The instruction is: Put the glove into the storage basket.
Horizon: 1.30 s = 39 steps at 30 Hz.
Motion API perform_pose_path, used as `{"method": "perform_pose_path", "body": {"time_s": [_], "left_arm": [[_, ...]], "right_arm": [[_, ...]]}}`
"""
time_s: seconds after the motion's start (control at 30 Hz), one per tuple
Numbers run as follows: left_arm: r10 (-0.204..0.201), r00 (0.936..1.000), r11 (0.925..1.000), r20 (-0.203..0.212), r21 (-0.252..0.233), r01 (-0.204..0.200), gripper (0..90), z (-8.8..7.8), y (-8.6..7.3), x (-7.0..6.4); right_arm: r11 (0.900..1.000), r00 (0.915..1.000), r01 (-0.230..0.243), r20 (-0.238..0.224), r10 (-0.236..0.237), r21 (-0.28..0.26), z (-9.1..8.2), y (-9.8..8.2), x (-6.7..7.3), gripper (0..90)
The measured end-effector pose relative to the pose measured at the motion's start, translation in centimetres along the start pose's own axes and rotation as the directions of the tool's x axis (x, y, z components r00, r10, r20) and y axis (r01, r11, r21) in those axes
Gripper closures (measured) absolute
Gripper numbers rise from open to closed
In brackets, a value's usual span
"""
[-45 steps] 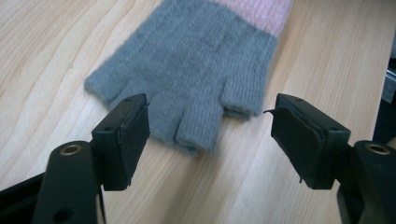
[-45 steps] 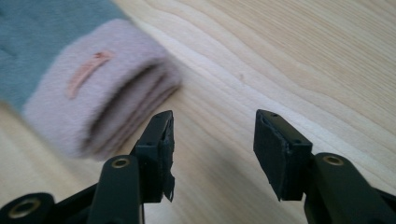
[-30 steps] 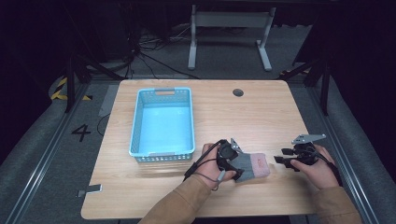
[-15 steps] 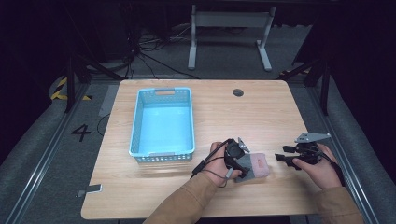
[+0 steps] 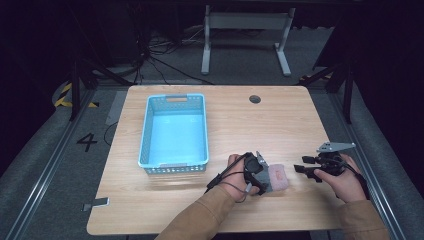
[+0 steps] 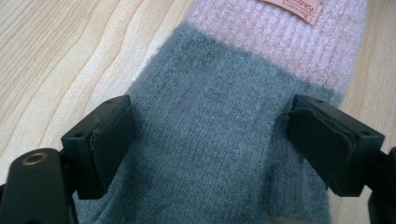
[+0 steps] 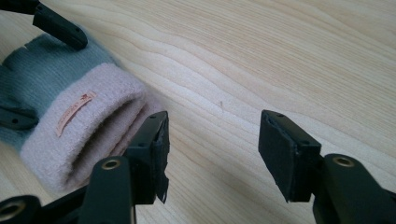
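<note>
Near the table's [image 5: 165, 210] front edge, left gripper [image 6: 210, 140] jaws just widened astride glove [image 6: 219, 140], right gripper [image 7: 212, 154] jaws apart beside it

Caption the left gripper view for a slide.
Left tool open astride the grey body of a knit glove, pink cuff ahead, on the wooden table.

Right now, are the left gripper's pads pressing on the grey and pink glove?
Cannot tell. In the left gripper view the left gripper straddles the glove, jaws wide and just opening further; each pad meets the knit's edge with no clear gap or squeeze.
</note>
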State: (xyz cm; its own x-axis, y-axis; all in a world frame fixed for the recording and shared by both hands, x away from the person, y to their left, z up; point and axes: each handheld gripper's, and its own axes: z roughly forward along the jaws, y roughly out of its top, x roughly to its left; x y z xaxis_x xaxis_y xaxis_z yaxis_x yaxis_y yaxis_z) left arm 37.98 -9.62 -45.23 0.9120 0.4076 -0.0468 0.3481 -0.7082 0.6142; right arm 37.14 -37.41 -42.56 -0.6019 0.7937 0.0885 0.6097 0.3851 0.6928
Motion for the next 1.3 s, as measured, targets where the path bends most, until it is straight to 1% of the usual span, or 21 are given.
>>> {"method": "perform_pose_path", "body": {"time_s": [0.07,0.1,0.2,0.27,0.33,0.4,0.5,0.6,0.63,0.73,0.87,0.93,0.97,1.03,1.13,1.3], "left_arm": [[-0.005,1.0,1.0,-0.007,0.004,0.005,17.0,0.01,0.05,-0.09],[-0.01,0.9998,0.9999,-0.016,0.013,0.01,20.2,-0.08,0.13,-0.2],[-0.014,0.9997,0.9998,-0.018,0.012,0.014,23.0,-0.11,0.14,-0.34],[-0.016,0.9997,0.9998,-0.019,0.011,0.016,27.6,-0.17,0.16,-0.42],[-0.027,0.9994,0.9995,-0.021,0.015,0.028,29.4,-0.23,0.19,-0.57],[-0.025,0.9993,0.9996,-0.026,0.012,0.026,33.7,-0.23,0.27,-0.7],[-0.04,0.9987,0.9991,-0.032,0.008,0.041,38.7,-0.21,0.37,-0.84],[-0.065,0.9974,0.9979,-0.031,-0.002,0.065,47.8,-0.22,0.48,-0.89],[-0.065,0.9974,0.9979,-0.031,-0.002,0.065,52.0,-0.22,0.48,-0.89],[-0.074,0.9967,0.9972,-0.032,-0.006,0.074,53.4,-0.19,0.51,-0.83],[-0.075,0.9965,0.9971,-0.037,-0.008,0.075,53.8,-0.19,0.52,-0.89],[-0.078,0.9964,0.9969,-0.033,-0.017,0.077,59.5,-0.2,0.49,-0.77],[-0.09,0.9954,0.9957,-0.033,-0.023,0.09,61.5,-0.18,0.46,-0.79],[-0.098,0.9946,0.995,-0.033,-0.022,0.098,64.2,-0.23,0.43,-0.8],[-0.095,0.9951,0.9954,-0.028,-0.017,0.094,66.3,-0.34,0.48,-0.76],[-0.096,0.9951,0.995,-0.022,-0.03,0.095,68.3,-0.64,0.59,-0.75]], "right_arm": [[1.0,1.0,0.0,0.002,0.0,-0.001,-0.09,0.01,-0.02,44.2],[1.0,1.0,-0.003,0.007,0.003,-0.002,-0.13,0.0,-0.04,44.2],[1.0,1.0,-0.004,0.007,0.004,0.0,-0.12,-0.01,-0.07,44.2],[1.0,0.9999,-0.002,0.011,0.002,0.003,-0.06,-0.03,-0.06,44.2],[1.0,0.9999,-0.002,0.012,0.002,0.003,-0.04,-0.03,-0.05,44.2],[1.0,0.9999,-0.003,0.012,0.003,0.003,-0.04,-0.03,-0.05,44.2],[1.0,0.9999,-0.006,0.011,0.006,0.002,-0.11,-0.02,-0.08,44.2],[1.0,0.9999,-0.005,0.014,0.005,0.0,-0.19,-0.03,-0.11,44.3],[1.0,0.9999,-0.007,0.015,0.007,-0.003,-0.27,-0.02,-0.15,44.3],[1.0,0.9998,-0.011,0.015,0.011,-0.005,-0.29,-0.02,-0.16,44.5],[1.0,0.9998,-0.013,0.012,0.013,-0.002,-0.26,-0.07,-0.21,45.0],[1.0,0.9998,-0.013,0.015,0.013,-0.003,-0.28,-0.08,-0.24,45.2],[1.0,0.9998,-0.014,0.013,0.014,-0.003,-0.3,-0.07,-0.26,45.2],[1.0,0.9998,-0.016,0.015,0.016,-0.004,-0.32,-0.07,-0.26,45.6],[1.0,0.9997,-0.017,0.015,0.017,-0.003,-0.27,-0.06,-0.3,45.6],[1.0,0.9998,-0.016,0.014,0.017,-0.005,-0.13,0.05,-0.46,45.9]]}}
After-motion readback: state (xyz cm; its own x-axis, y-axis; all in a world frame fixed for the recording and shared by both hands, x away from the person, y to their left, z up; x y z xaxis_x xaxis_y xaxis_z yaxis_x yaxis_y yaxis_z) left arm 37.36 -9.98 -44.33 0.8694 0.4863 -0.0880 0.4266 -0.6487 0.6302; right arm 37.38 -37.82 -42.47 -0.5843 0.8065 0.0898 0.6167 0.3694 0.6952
